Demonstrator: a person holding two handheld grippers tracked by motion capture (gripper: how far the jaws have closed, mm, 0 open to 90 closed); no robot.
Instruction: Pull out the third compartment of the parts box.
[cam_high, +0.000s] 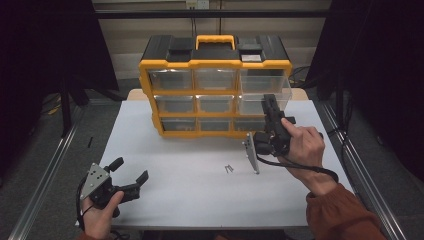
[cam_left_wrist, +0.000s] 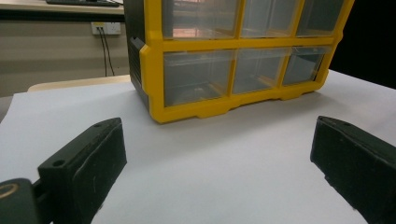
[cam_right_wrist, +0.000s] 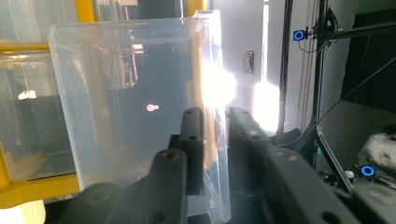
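A yellow and black drawer cabinet (cam_high: 215, 65) with clear drawers stands at the back of the white table (cam_high: 200, 195). Its top right drawer (cam_high: 265, 82) is pulled out toward me. My right gripper (cam_high: 270, 102) reaches up to that drawer. In the right gripper view the drawer (cam_right_wrist: 126, 102) looms close, and my right gripper (cam_right_wrist: 217, 116) has one jaw on each side of its thin side wall, slightly apart, with no pad seen pressing on it. My left gripper (cam_high: 132, 169) rests wide open at the table's front left corner, facing the cabinet (cam_left_wrist: 233, 56), nothing between its fingers (cam_left_wrist: 88, 158).
A few small dark screws (cam_high: 229, 168) lie on the table in front of the cabinet. Metal rails run along both sides of the table. Dark curtains and a stand (cam_right_wrist: 322, 70) are to the right.
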